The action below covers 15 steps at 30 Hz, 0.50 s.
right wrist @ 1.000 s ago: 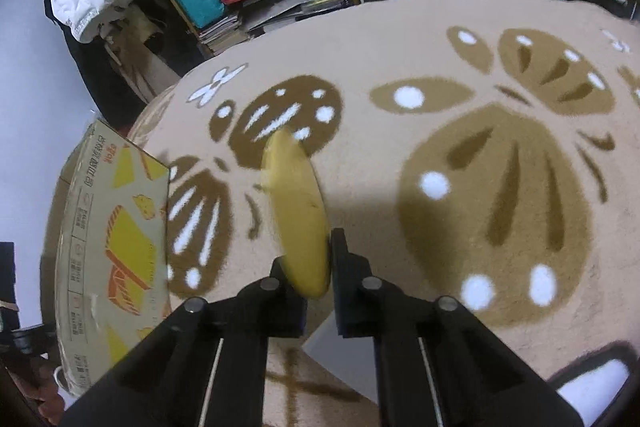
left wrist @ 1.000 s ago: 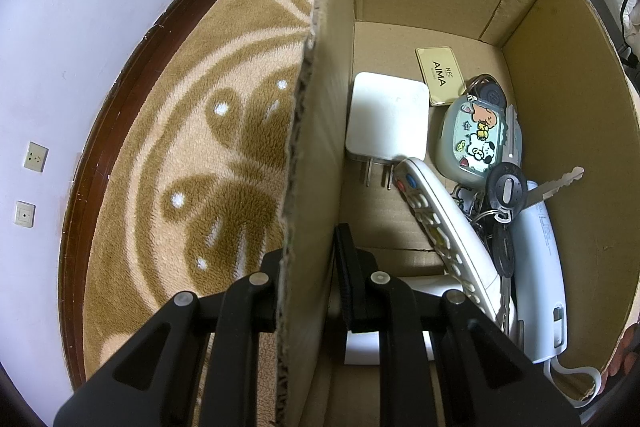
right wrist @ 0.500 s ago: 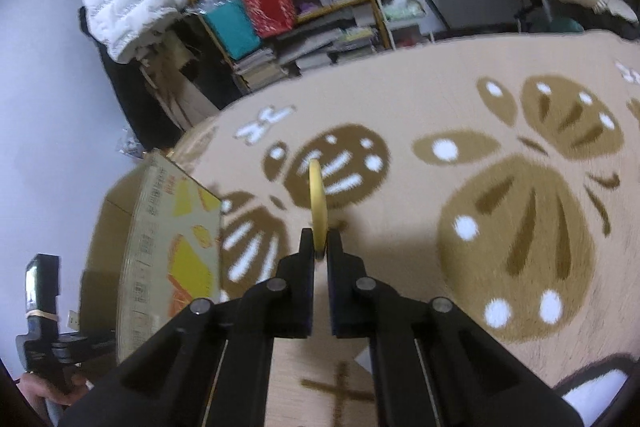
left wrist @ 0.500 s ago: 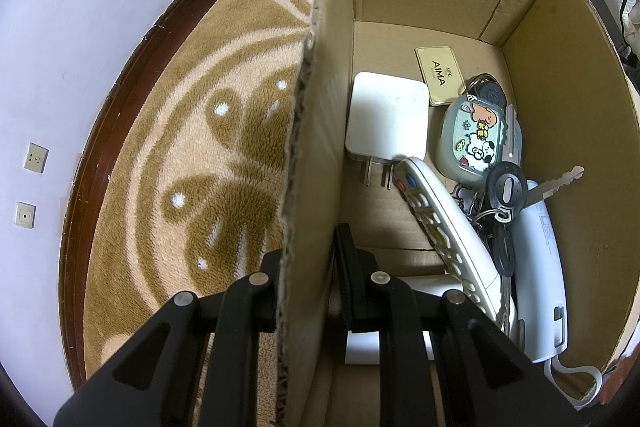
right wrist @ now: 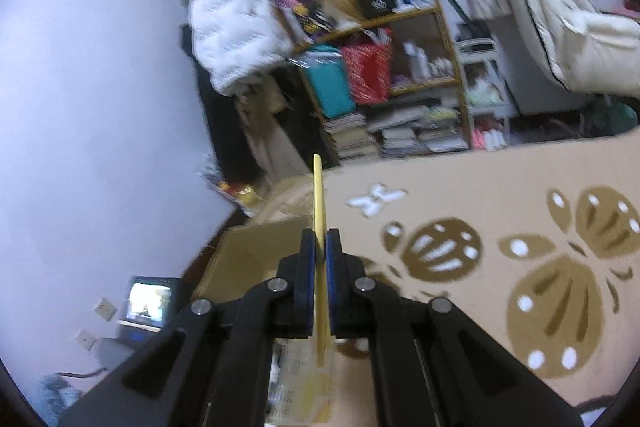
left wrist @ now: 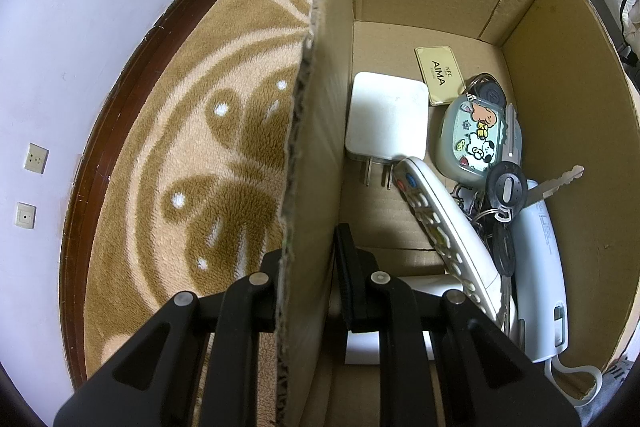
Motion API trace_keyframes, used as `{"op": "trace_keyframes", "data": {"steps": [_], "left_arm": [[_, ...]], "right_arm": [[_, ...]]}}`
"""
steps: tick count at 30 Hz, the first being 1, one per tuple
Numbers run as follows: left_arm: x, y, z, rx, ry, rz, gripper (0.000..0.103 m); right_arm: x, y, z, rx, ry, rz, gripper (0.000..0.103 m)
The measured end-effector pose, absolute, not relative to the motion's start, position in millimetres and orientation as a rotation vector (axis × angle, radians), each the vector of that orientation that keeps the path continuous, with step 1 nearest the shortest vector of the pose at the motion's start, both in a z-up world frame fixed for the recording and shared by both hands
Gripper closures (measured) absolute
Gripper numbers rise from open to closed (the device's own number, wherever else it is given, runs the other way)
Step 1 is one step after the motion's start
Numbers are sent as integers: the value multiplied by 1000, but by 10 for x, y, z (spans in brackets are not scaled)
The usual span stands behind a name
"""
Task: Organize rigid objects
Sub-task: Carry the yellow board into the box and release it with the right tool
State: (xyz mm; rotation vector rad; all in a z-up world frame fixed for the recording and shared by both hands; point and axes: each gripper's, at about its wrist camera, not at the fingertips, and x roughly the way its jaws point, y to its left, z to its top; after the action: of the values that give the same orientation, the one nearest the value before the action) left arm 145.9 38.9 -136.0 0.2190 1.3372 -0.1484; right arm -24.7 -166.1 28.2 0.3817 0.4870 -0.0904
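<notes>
Right wrist cam: right gripper (right wrist: 320,247) clamped tight on a thin yellow disc (right wrist: 319,195), edge-on, up above the rug (right wrist: 500,195). Left gripper (left wrist: 316,259) pinches the cardboard box (left wrist: 316,147) wall; remote (left wrist: 448,227), charger (left wrist: 386,123) and keys (left wrist: 506,187) lie inside.

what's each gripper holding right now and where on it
The left gripper is clamped on the cardboard box at its near side wall's top edge. The right gripper pinches a thin yellow disc edge-on at its lower part.
</notes>
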Motion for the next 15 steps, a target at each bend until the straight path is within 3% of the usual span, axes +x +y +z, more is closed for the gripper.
{"op": "trace_keyframes", "data": {"steps": [6,15], "left_arm": [[1457,386,-1361,220,1337,-149,86],[1458,389,-1360,219,1338,-149,86]], "right_arm": [[-156,-1339,353,401,480,49,97],[23,-1110,-113,359,641,67,96]]}}
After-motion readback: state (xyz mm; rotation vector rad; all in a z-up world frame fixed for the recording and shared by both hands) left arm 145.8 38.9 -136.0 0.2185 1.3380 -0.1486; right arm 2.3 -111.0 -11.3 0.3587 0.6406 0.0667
